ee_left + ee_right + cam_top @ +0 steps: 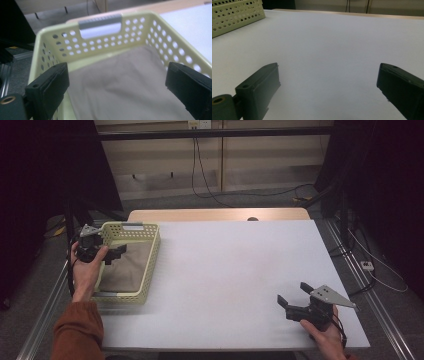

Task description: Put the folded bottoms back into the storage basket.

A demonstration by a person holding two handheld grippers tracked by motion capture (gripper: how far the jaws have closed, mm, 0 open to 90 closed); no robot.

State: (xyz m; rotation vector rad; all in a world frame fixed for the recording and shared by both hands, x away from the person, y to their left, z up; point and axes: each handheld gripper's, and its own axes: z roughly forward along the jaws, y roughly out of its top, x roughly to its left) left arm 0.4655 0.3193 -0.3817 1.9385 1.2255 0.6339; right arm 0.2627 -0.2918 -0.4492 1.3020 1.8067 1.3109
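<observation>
Right tool (296,296): jaws wide apart, nothing between them, low over bare white bench (230,270) at near right corner. Left tool (114,251): jaws spread wide, gripping nothing, above pale yellow basket (150,265) at bench's left edge. Folded brown cloth (130,85): flat inside basket, below jaws.

The white table (235,270) lay bare from the basket's right wall across to the right gripper (292,295), leaving wide passage. At far left, the yellow basket (150,265) walled in the folded cloth (125,85) on 4 sides, so only the open top gave access.
</observation>
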